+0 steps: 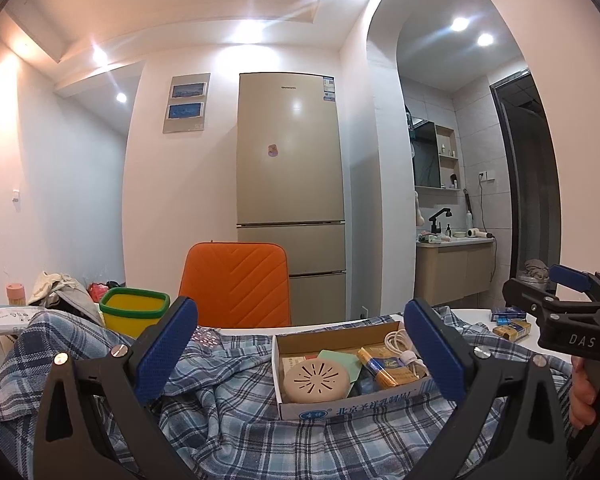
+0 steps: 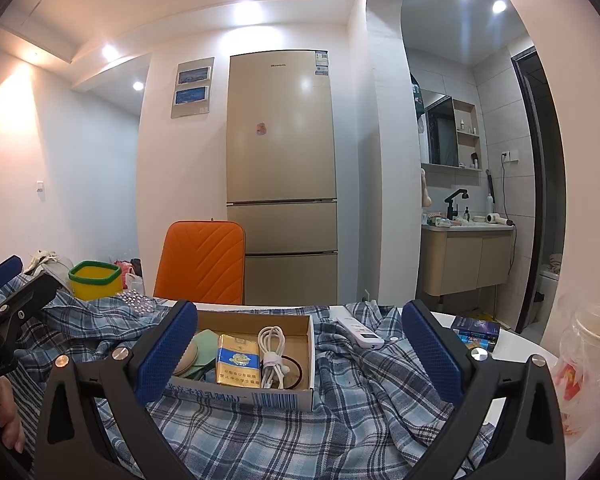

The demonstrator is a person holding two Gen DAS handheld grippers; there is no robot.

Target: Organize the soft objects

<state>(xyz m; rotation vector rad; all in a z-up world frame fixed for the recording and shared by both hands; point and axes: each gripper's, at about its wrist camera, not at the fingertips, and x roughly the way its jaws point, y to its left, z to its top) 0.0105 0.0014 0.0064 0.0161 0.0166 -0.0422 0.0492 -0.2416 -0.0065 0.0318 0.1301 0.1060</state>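
A blue plaid shirt point(image 1: 236, 420) lies crumpled over the white table; it also shows in the right wrist view point(image 2: 340, 412). An open cardboard box point(image 1: 340, 402) sits on the shirt, holding a round beige disc, a yellow pack and a white cable; it also shows in the right wrist view point(image 2: 268, 398). My left gripper point(image 1: 300, 356) is open and empty above the shirt, in front of the box. My right gripper point(image 2: 300, 356) is open and empty above the shirt; it appears at the right edge of the left wrist view point(image 1: 568, 308).
A yellow bin with a green rim point(image 1: 134, 310) and an orange chair back point(image 1: 236, 284) stand behind the table. A white remote point(image 2: 360, 332) lies on the shirt. Small blue and yellow packs point(image 1: 512, 322) sit at the right. A clear plastic bag point(image 2: 588, 356) is far right.
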